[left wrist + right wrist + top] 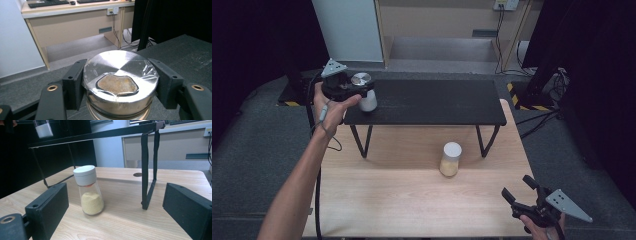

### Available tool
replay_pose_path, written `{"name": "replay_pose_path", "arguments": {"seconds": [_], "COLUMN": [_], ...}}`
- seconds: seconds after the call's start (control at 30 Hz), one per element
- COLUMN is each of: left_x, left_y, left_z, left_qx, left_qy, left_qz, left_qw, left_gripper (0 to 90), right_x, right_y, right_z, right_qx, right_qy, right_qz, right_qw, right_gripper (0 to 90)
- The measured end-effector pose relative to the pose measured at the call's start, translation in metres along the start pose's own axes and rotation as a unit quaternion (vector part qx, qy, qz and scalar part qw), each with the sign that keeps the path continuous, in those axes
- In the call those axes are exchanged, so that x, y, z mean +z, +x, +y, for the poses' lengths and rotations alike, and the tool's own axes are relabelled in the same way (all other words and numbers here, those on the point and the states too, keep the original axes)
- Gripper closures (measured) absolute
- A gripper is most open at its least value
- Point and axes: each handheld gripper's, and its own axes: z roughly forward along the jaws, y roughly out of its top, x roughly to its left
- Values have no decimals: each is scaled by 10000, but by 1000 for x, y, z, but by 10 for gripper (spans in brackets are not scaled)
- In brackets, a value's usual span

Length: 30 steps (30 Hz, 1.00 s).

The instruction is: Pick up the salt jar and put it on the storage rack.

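Over on the left, the left claw (357, 92) is clamped on the clear glass shaker with the shiny metal lid (363, 93), both black pads pressed flat against the lid's round rim. The shaker sits at the left end of the low black shelf (437, 102), white powder showing in its lower half. Up close in the left gripper view, the lid (120, 75) is brushed steel, smooth and circular, with crinkled clear film stretched over it and a ragged opening showing a grainy tan surface beneath.

Moving to the middle: a second shaker, clear tapered glass with a matte white cap (450, 159), stands upright on the pale wood-grain table (402, 200), just in front of the shelf's thin black legs. Fine yellow grains fill its lower part (92, 202).

Far right, the right claw (518, 189) hovers at the table's near corner, its blocky black jaws spread wide with nothing between them, well apart from the white-capped shaker.
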Motion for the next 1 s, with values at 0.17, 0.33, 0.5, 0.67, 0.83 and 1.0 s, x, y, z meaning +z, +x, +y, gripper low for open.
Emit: {"name": "replay_pose_path", "arguments": {"seconds": [0.17,0.33,0.5,0.67,0.83,1.0], "left_x": [2,4,6,0,-15,-34], "left_y": [1,2,3,-1,-2,-5], "left_z": [-3,-5,-8,-7,8,17], "left_qx": [11,-10,-13,-227,-224,-79], "left_qy": [50,73,47,-285,-491,-675], "left_qz": [-21,-59,-82,95,-79,-350], "left_qw": [10000,10000,10000,9993,9985,9971], "left_gripper": [337,338,336,141,66,56], "right_x": [0,0,0,0,-1,-1], "right_y": [0,1,1,1,1,1], "right_z": [0,0,0,0,0,1], "right_qx": [10,14,22,19,37,23], "right_qy": [-4,1,6,-13,-42,-35], "right_qz": [-14,-20,-23,-20,-23,8], "right_qw": [10000,10000,10000,10000,10000,10000], "right_gripper": [66,65,65,65,65,65]}}
